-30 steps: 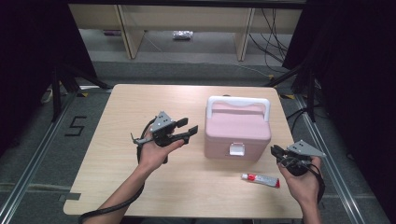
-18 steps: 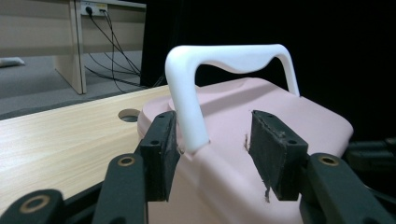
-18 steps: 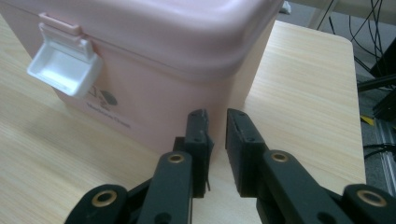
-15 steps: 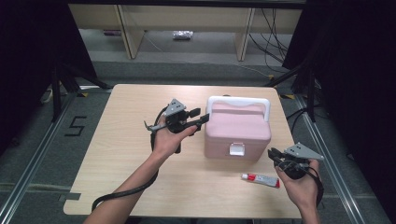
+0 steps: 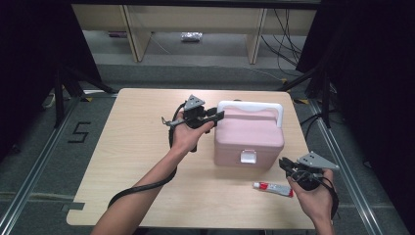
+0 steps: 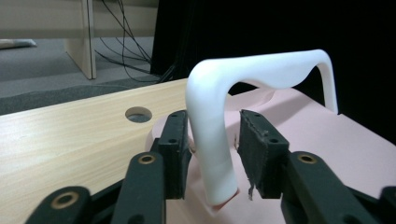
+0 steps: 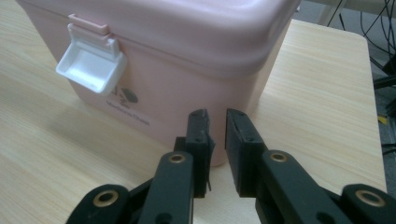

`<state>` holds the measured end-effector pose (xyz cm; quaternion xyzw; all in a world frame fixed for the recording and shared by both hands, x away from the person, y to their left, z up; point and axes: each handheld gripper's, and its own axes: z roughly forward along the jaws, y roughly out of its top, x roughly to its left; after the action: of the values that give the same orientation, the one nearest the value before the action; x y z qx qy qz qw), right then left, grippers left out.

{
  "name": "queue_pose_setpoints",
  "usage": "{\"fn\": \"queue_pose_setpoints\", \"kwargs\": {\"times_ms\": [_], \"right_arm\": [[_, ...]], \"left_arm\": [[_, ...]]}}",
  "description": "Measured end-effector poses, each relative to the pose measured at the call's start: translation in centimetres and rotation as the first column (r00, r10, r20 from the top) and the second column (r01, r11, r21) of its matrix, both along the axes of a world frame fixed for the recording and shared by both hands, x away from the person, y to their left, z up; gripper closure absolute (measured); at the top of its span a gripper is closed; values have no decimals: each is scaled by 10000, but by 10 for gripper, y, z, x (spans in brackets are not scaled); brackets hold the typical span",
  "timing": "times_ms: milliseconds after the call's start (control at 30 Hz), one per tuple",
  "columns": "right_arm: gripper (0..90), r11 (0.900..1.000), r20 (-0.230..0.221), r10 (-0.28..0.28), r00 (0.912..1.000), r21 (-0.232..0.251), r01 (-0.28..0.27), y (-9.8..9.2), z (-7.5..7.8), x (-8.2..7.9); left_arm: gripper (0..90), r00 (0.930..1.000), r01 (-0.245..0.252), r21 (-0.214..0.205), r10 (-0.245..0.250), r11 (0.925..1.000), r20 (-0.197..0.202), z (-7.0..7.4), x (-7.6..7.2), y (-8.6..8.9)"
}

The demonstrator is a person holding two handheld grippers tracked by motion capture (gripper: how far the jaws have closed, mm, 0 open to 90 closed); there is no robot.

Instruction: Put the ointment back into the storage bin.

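Note:
A pink box [image 5: 249, 139] with a white carry handle [image 5: 252, 106] and a white front latch [image 7: 91, 63] stands on the wooden table [image 5: 142, 147]. My left gripper [image 5: 219, 116] reaches in from the left at the box's top. Its jaws straddle the handle's left upright [image 6: 210, 140] and have just been closing. The left pad [image 6: 175, 140] lies against the upright, and a gap remains at the right pad. My right gripper [image 5: 285, 164] hovers low by the box's near right corner [image 7: 224, 93], jaws narrowly apart with nothing between them.
A small white and red tube [image 5: 272, 188] lies on the table in front of the box, just left of my right hand. A round hole [image 6: 138, 114] pierces the tabletop beyond the handle. Shelving and cables stand behind the table.
My left hand has moved right and up from the table's middle to the box's handle, and its jaws have narrowed around the upright. The right hand has stayed put.

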<state>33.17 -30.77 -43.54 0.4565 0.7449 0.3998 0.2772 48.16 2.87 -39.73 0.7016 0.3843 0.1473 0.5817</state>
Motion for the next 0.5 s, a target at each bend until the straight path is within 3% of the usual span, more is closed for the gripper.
{"fn": "queue_pose_setpoints", "kwargs": {"times_ms": [67, 100, 200, 233, 267, 333, 367, 400, 433, 467, 500], "right_arm": [[803, 9992, -344, -90, 9994, 391, 103, 5, 0, -2], [804, 9999, -85, 105, 9999, 75, -104, 3, 0, 0], [804, 9988, -470, 18, 9989, 483, 4, 9, 0, -2], [806, 9997, -76, 222, 9997, 133, -221, 7, 0, 0], [808, 9995, -127, 261, 9996, 156, -259, 8, 0, 0], [815, 9989, -304, 184, 9994, 445, -171, 11, 1, -1], [821, 9994, -64, 311, 9995, 167, -310, 10, 1, 0], [828, 9981, -465, 245, 9986, 573, -218, 14, 2, -2], [834, 9978, -192, 303, 9994, 595, -291, 14, 1, 0], [845, 9980, -180, 401, 9990, 490, -392, 15, 3, 0], [853, 9969, -299, 385, 9988, 691, -364, 16, 3, 0]], "left_arm": [[666, 9999, 77, -95, -78, 9999, -115, -1, 1, 0], [686, 9999, 81, -101, -82, 9999, -128, -1, 1, -1], [701, 9993, 81, -239, -90, 9997, -353, 0, 1, 0], [707, 9989, 95, -377, -112, 9992, -461, 0, 2, 1], [721, 9986, 86, -519, -112, 9986, -516, 1, 2, 2], [736, 9990, 132, -404, -149, 9991, -414, 3, 2, 2], [737, 9989, 129, -444, -149, 9989, -442, 4, 2, 1], [737, 9987, 129, -386, -147, 9992, -480, 5, 3, 1], [738, 9979, 80, -351, -103, 9994, -642, 6, 2, 1], [738, 9976, 78, -368, -103, 9993, -680, 6, 3, 1], [738, 9974, 82, -340, -107, 9994, -713, 7, 3, 1]]}}
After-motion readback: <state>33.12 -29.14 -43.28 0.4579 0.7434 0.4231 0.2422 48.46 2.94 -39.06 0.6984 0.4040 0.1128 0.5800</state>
